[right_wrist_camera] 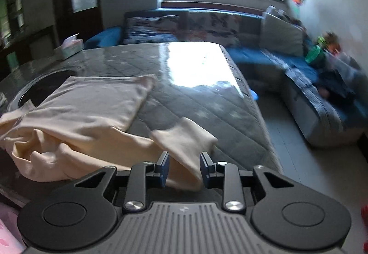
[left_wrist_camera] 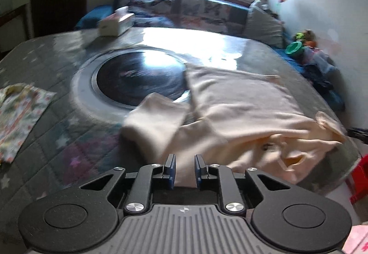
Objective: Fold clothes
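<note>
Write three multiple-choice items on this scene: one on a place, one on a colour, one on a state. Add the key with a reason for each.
1. Where is the tissue box?
A. at the table's far left corner
B. on the sofa
C. on the garment

2. What colour is the garment spread on the table?
A. navy
B. pale peach
C. green

3. How do the left gripper and right gripper stand?
A. both open
B. both shut on cloth
C. left shut, right open

Key: 1 A, the box sits on the tabletop near its far left corner, in front of the blue sofa. 2 B, the cloth is a light peach. 3 A, a gap shows between each gripper's fingers, with a sleeve lying ahead of each.
</note>
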### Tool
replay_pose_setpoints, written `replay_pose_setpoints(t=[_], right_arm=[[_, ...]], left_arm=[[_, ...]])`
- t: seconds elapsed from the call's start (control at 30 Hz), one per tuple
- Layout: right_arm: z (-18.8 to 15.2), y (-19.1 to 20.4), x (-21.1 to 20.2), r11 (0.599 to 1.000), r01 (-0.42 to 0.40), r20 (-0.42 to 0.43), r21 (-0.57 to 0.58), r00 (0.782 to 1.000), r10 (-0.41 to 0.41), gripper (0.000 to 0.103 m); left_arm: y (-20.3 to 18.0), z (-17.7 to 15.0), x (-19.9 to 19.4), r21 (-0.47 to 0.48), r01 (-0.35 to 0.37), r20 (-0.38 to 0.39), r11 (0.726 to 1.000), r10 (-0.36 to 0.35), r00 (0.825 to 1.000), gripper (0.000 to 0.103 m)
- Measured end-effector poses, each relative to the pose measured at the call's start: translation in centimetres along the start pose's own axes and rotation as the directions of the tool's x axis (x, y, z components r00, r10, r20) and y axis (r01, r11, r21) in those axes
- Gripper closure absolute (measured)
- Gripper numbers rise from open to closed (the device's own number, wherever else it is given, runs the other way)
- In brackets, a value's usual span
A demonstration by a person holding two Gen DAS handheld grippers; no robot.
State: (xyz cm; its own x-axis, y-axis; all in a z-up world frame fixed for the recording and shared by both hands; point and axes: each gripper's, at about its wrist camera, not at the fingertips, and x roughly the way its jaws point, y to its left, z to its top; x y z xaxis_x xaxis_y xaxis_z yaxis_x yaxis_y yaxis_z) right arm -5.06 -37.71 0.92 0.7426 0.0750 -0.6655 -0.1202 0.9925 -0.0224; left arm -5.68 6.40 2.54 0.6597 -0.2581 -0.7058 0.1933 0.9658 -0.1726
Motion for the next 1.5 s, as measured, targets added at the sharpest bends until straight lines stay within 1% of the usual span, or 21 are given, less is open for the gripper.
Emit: replay_pose_setpoints(t=[0.07, 0.17, 0.23, 0.3, 0.33, 0.37, 0.4, 0.47, 0.6, 0.7, 0.77, 0.83, 0.87, 0.9, 1.0, 1.07, 1.17, 1.23, 1.3, 1.4, 1.5], right_arm=[[0.4, 0.9, 1.5, 0.999, -0.006, -0.010, -0.048, 1.000, 0.005, 0.072], [0.7, 2.0, 3.2, 0.994, -0.001, -0.022, -0.109, 1.000, -0.002, 0.072], [0.6, 2.8, 4.1, 0.985, 0.029, -0.018, -0.167, 0.999, -0.033, 0.073], [0.5, 3.1, 4.8, 0.976, 0.071, -0.013, -0.204, 0.997, -0.075, 0.074], [0.4, 3.0, 4.9, 0.974, 0.086, -0.009, -0.207, 0.996, -0.090, 0.076], [0.4, 2.9, 4.9, 0.974, 0.099, -0.002, -0.203, 0.995, -0.101, 0.087], [0.4, 2.6, 4.8, 0.974, 0.110, 0.004, -0.197, 0.994, -0.111, 0.093], [0.3, 1.9, 4.4, 0.976, 0.137, 0.019, -0.170, 0.991, -0.136, 0.099], [0.1, -0.4, 2.7, 0.975, 0.203, 0.072, -0.085, 0.978, -0.197, 0.101], [-0.2, -2.4, 1.4, 0.964, 0.266, 0.092, -0.014, 0.960, -0.264, 0.101], [-0.5, -3.8, 1.0, 0.950, 0.309, 0.077, 0.038, 0.947, -0.311, 0.101], [-1.0, -5.0, 0.9, 0.937, 0.339, 0.047, 0.079, 0.938, -0.343, 0.101], [-1.2, -5.7, 0.8, 0.930, 0.354, 0.031, 0.100, 0.933, -0.359, 0.098], [-1.4, -6.1, 0.7, 0.925, 0.361, 0.021, 0.114, 0.930, -0.366, 0.098], [-1.4, -6.4, 0.0, 0.924, 0.360, 0.030, 0.132, 0.930, -0.366, 0.094], [-0.8, -5.9, -0.5, 0.936, 0.330, 0.051, 0.122, 0.940, -0.338, 0.086], [0.5, -4.4, -0.9, 0.972, 0.209, 0.078, 0.105, 0.973, -0.217, 0.073], [1.3, -2.9, -0.9, 0.990, 0.116, 0.093, 0.082, 0.988, -0.123, 0.073], [2.1, -1.2, -0.8, 0.998, 0.016, 0.096, 0.053, 0.995, -0.021, 0.073], [2.9, 1.8, -0.1, 0.991, -0.130, 0.071, -0.018, 0.989, 0.131, 0.073], [3.0, 5.4, 1.2, 0.962, -0.249, 0.023, -0.107, 0.967, 0.253, 0.073]], left_arm=[[-1.3, 0.3, 0.2, 0.031, 0.039, 0.014, 0.999, -0.040, 0.999, 0.074], [-3.4, 0.7, 1.1, 0.083, 0.099, 0.013, 0.992, -0.100, 0.995, 0.072], [-4.9, 1.0, 2.0, 0.117, 0.140, 0.000, 0.983, -0.141, 0.990, 0.067], [-6.5, 1.0, 3.3, 0.162, 0.165, -0.025, 0.973, -0.163, 0.986, 0.065], [-7.4, 1.0, 3.9, 0.191, 0.167, -0.034, 0.967, -0.163, 0.986, 0.065], [-8.1, 1.1, 4.5, 0.213, 0.167, -0.036, 0.963, -0.163, 0.986, 0.065], [-8.7, 1.1, 5.0, 0.228, 0.173, -0.038, 0.958, -0.169, 0.985, 0.065], [-9.6, 1.2, 6.0, 0.248, 0.186, -0.046, 0.951, -0.180, 0.983, 0.065], [-10.8, 1.1, 8.0, 0.289, 0.186, -0.067, 0.939, -0.174, 0.982, 0.065], [-11.2, 0.9, 8.7, 0.316, 0.176, -0.062, 0.932, -0.165, 0.984, 0.068], [-11.4, 0.9, 9.0, 0.327, 0.177, -0.056, 0.928, -0.168, 0.984, 0.070], [-11.5, 0.8, 9.2, 0.336, 0.181, -0.052, 0.924, -0.174, 0.983, 0.084], [-11.5, 0.7, 9.2, 0.340, 0.184, -0.050, 0.922, -0.178, 0.983, 0.088], [-11.5, 0.6, 9.3, 0.345, 0.186, -0.049, 0.920, -0.180, 0.982, 0.094], [-11.3, 0.5, 8.7, 0.352, 0.190, -0.039, 0.917, -0.188, 0.981, 0.099], [-11.1, 0.5, 7.9, 0.353, 0.201, -0.034, 0.914, -0.202, 0.979, 0.100], [-11.0, 0.1, 6.8, 0.372, 0.233, -0.046, 0.898, -0.233, 0.971, 0.100], [-11.0, -0.4, 6.4, 0.388, 0.250, -0.063, 0.887, -0.245, 0.968, 0.100], [-11.0, -1.0, 6.0, 0.403, 0.267, -0.081, 0.876, -0.257, 0.963, 0.100], [-11.0, -1.7, 5.4, 0.424, 0.292, -0.107, 0.857, -0.273, 0.956, 0.100], [-10.9, -2.4, 5.1, 0.438, 0.318, -0.132, 0.841, -0.289, 0.948, 0.100]])
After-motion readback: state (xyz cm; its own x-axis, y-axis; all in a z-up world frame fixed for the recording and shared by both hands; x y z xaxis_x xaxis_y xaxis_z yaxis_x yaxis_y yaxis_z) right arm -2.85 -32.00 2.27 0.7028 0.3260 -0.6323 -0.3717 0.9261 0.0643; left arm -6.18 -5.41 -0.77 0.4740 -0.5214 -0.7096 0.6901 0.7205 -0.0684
